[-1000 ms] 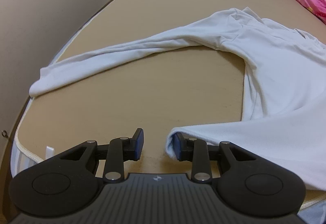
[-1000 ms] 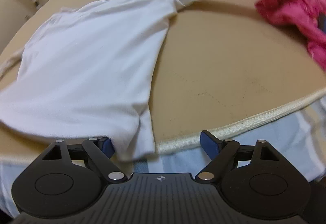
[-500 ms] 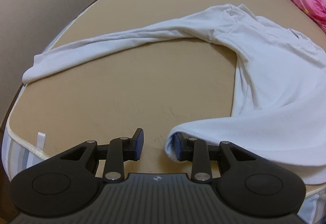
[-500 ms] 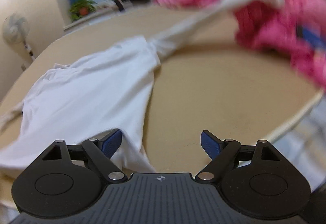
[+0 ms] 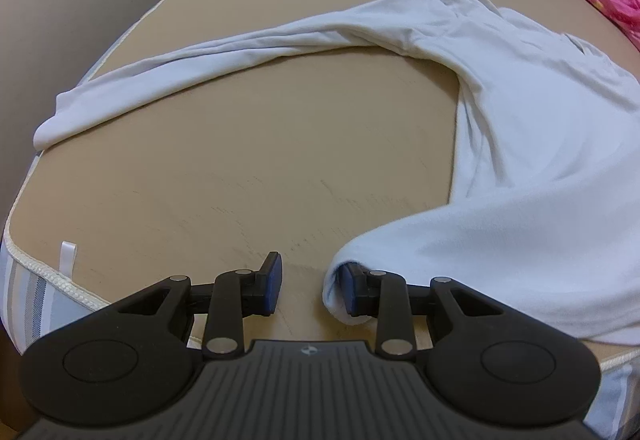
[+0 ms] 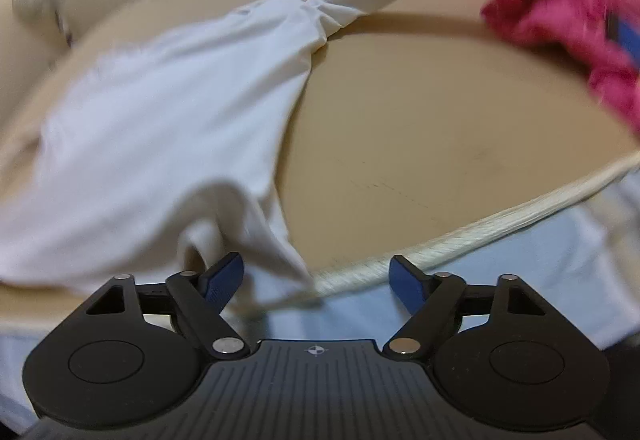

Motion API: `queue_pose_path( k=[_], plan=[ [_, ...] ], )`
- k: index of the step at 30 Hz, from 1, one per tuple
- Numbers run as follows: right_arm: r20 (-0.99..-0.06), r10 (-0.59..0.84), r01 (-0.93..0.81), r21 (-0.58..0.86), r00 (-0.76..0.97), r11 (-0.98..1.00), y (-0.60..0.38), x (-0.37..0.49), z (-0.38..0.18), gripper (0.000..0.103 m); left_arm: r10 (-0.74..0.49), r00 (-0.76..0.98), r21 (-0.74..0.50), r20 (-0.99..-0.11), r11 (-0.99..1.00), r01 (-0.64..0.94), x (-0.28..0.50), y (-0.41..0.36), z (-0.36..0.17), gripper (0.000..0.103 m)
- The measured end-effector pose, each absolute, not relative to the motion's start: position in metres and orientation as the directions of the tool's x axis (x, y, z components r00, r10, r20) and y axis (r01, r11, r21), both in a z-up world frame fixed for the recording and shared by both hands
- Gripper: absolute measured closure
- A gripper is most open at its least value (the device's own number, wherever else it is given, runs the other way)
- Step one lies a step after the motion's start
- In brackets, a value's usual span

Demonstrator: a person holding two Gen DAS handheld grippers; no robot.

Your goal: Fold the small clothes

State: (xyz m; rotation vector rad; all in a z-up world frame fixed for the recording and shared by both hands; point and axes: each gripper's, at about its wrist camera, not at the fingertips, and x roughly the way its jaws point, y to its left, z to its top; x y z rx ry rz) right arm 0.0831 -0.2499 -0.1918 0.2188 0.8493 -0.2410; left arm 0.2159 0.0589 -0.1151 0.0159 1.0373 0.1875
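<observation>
Left wrist: left claw [image 5: 308, 286] part-open, white shirt [image 5: 520, 144] spread on the bed [image 5: 248, 168], hem draped over one pad only; could slide off.

Right wrist: right claw [image 6: 318, 278] wide, closing around hem corner; may miss.

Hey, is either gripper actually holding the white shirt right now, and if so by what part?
Neither holds the white shirt. The left gripper has hem draped over one finger only, jaws apart. The right gripper's jaws are closing around the hem corner, not yet pinching.

We see the shirt [image 5: 520, 144] lying on the bed [image 5: 260, 160], one sleeve [image 5: 200, 64] stretched left. A heap of clothes [image 6: 560, 12] lies behind it to the right.
</observation>
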Motion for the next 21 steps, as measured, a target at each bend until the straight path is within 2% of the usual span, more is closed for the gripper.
queue_pose_path(
  k=[1,3,7,8,9,10,12,13,15,19,21],
  plan=[
    [-0.743,-0.124,0.298,0.105,0.657,0.949,-0.250,0.080,-0.192,0.034,0.156,0.495,0.099,-0.854,0.985,-0.140,0.215,0.058,-0.116,0.069],
    [-0.724,-0.113,0.300,0.135,0.681,0.944,-0.254,0.078,-0.190,0.055,0.135,0.501,0.087,-0.855,0.989,-0.119,0.213,0.057,-0.116,0.069],
    [-0.733,-0.050,0.253,0.170,0.678,0.952,-0.260,0.091,-0.188,0.057,0.051,0.502,0.030,-0.863,0.998,-0.050,0.209,0.047,-0.116,0.067],
    [-0.737,-0.036,0.227,0.161,0.675,0.960,-0.258,0.094,-0.188,0.065,0.033,0.490,0.023,-0.871,0.999,-0.028,0.208,0.042,-0.118,0.058],
    [-0.750,-0.026,0.187,0.131,0.661,0.974,-0.254,0.098,-0.188,0.087,0.018,0.471,0.017,-0.882,1.000,-0.006,0.206,0.038,-0.122,0.053],
    [-0.764,-0.028,0.144,0.085,0.645,0.986,-0.247,0.100,-0.186,0.098,0.011,0.457,0.020,-0.889,1.000,0.015,0.204,0.033,-0.125,0.053],
    [-0.762,-0.065,0.083,-0.015,0.645,0.996,-0.236,0.098,-0.172,0.101,0.039,0.482,0.069,-0.876,0.997,0.045,0.197,0.026,-0.126,0.094],
    [-0.747,-0.076,0.073,-0.037,0.661,0.997,-0.235,0.093,-0.158,0.101,0.063,0.501,0.103,-0.863,0.993,0.052,0.194,0.024,-0.123,0.099],
    [-0.714,-0.092,0.084,-0.046,0.694,0.995,-0.241,0.080,-0.132,0.101,0.093,0.553,0.133,-0.828,0.991,0.033,0.187,0.029,-0.107,0.100],
    [-0.642,-0.097,0.131,0.006,0.761,0.991,-0.273,0.033,-0.075,0.102,0.041,0.652,0.088,-0.757,0.995,0.039,0.161,0.045,-0.055,0.100],
    [-0.633,-0.109,0.150,0.012,0.766,0.989,-0.283,0.014,-0.066,0.102,0.061,0.688,0.126,-0.723,0.991,0.044,0.146,0.047,-0.042,0.100]
  ],
)
